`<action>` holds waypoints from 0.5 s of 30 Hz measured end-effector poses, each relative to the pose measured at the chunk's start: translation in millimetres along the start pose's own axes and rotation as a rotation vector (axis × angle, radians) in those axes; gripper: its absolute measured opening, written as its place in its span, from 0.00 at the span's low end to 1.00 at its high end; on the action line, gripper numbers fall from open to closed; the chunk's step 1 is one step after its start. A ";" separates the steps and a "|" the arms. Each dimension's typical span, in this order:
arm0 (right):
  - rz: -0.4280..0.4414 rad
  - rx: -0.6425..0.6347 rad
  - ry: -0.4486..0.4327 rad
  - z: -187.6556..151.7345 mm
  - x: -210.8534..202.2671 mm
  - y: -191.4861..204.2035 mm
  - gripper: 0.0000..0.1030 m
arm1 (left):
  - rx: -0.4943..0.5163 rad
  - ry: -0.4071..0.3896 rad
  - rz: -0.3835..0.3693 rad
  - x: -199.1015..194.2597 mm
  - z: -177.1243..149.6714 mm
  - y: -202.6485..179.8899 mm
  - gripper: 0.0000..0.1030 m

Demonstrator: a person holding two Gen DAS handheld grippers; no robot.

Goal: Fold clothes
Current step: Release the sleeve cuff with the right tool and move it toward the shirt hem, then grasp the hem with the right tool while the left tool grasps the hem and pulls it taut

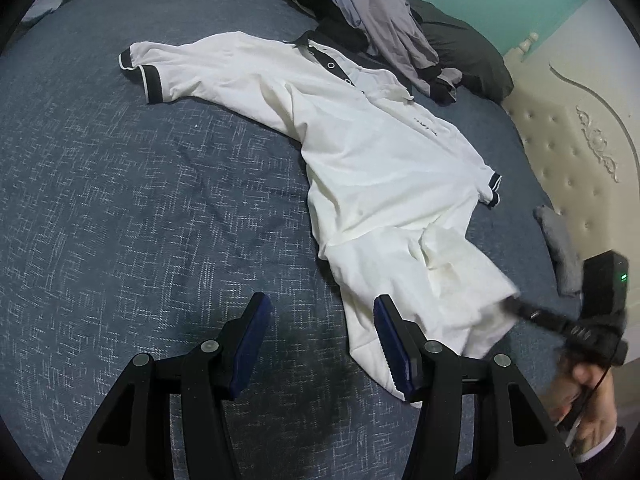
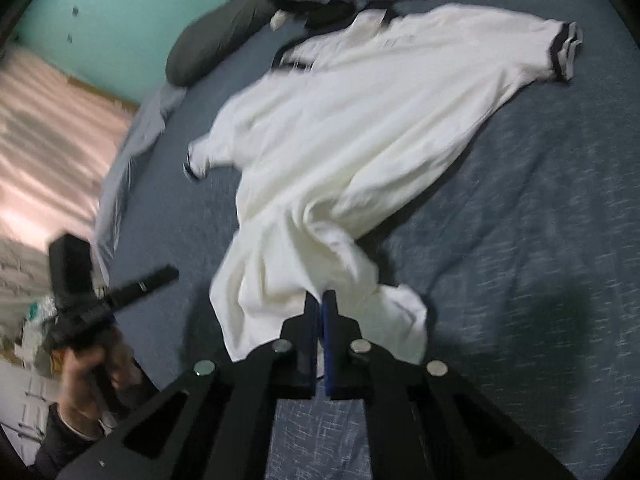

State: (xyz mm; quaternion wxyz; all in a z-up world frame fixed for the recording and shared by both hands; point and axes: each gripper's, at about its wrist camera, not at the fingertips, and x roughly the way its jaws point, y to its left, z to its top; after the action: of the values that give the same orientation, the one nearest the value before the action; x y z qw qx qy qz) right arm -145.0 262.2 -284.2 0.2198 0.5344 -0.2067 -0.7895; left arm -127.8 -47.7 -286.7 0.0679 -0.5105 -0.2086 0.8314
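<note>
A white polo shirt with dark collar and cuff bands lies spread on the blue bedspread, collar toward the far side. My left gripper hovers open over the bedspread beside the shirt's lower hem. Its right finger overlaps the hem's edge, with no cloth between the pads. My right gripper is shut on the bunched lower hem of the shirt, which rises toward its tips. In the left wrist view that gripper pinches the hem's right corner. A hand holds the left gripper at the left of the right wrist view.
A pile of grey and dark clothes sits at the far side, beside a dark pillow. A cream tufted headboard borders the bed on the right. A small grey cloth lies near it. Bare bedspread stretches to the left.
</note>
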 end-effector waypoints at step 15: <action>-0.138 0.081 -0.107 29.4 -88.2 -69.1 0.01 | 0.029 0.099 -0.012 55.3 -4.7 -10.1 0.57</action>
State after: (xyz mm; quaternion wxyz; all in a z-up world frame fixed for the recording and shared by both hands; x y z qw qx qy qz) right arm -152.0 371.5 -246.5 0.1317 0.5130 -0.2126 -0.8211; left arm -150.6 -19.2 -329.7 0.0907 -0.5488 -0.1961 0.8075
